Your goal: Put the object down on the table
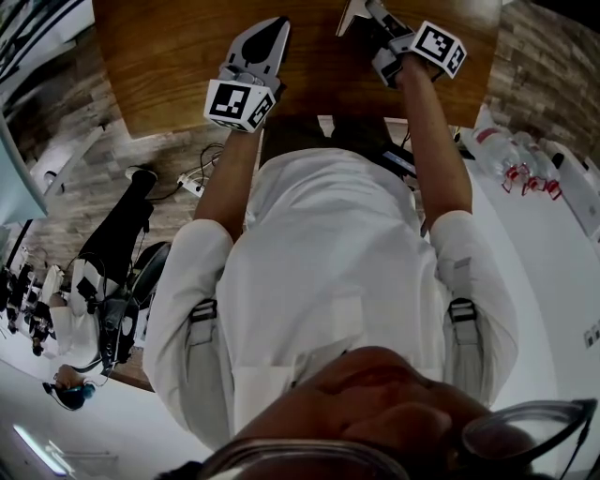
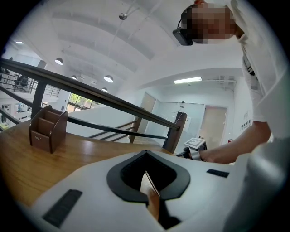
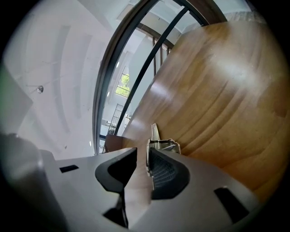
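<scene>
A thin silvery metal piece (image 3: 155, 136) stands on edge on the wooden table (image 3: 226, 99), between the jaws of my right gripper (image 3: 140, 152). It leans against the right pad (image 3: 165, 170), and a plain gap separates it from the left pad, so the gripper is open. In the head view the right gripper (image 1: 361, 14) reaches over the table (image 1: 169, 66) at the top. My left gripper (image 1: 272, 33) hovers over the table beside it, its jaws (image 2: 146, 156) together with nothing between them.
A brown wooden holder (image 2: 47, 129) stands on the table at the far left. A dark railing (image 2: 113, 106) runs behind the table. Below the table edge are a plank floor with cables (image 1: 192, 178) and a white counter with bottles (image 1: 511, 159) at right.
</scene>
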A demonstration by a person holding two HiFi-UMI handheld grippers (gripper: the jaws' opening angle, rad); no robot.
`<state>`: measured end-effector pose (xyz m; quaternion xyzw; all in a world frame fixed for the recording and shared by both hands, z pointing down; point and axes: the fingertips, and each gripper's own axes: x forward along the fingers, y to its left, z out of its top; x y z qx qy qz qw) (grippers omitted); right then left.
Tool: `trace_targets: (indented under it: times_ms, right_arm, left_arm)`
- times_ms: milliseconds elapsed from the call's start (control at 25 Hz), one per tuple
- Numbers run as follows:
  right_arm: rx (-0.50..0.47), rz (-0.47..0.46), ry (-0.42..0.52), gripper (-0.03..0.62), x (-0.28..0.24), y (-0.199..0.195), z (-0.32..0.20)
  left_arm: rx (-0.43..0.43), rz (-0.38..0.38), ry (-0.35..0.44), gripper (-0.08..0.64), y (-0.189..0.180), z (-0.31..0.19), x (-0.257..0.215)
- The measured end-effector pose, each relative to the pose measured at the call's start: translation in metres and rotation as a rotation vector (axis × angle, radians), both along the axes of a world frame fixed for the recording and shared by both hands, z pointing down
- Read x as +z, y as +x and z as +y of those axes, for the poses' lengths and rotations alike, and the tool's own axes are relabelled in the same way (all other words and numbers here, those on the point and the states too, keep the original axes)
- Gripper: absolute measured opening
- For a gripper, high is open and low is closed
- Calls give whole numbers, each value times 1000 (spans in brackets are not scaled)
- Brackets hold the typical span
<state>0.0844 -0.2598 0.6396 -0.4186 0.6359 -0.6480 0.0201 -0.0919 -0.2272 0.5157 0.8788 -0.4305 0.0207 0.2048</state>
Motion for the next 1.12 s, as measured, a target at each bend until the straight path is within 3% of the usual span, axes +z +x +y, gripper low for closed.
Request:
trace_targets:
  times_ms: [320, 720, 1120]
  right_arm:
    - [-9, 34, 5, 97, -3, 2, 2]
    - [-119, 224, 50, 106, -2, 5, 2]
    - [-180, 328, 77, 129, 8, 9, 7]
  left_arm:
    - [28, -12, 5, 14, -7, 3, -8]
    - [41, -9, -2, 14, -2, 8, -10]
    - [64, -13, -3, 14, -4, 9, -5]
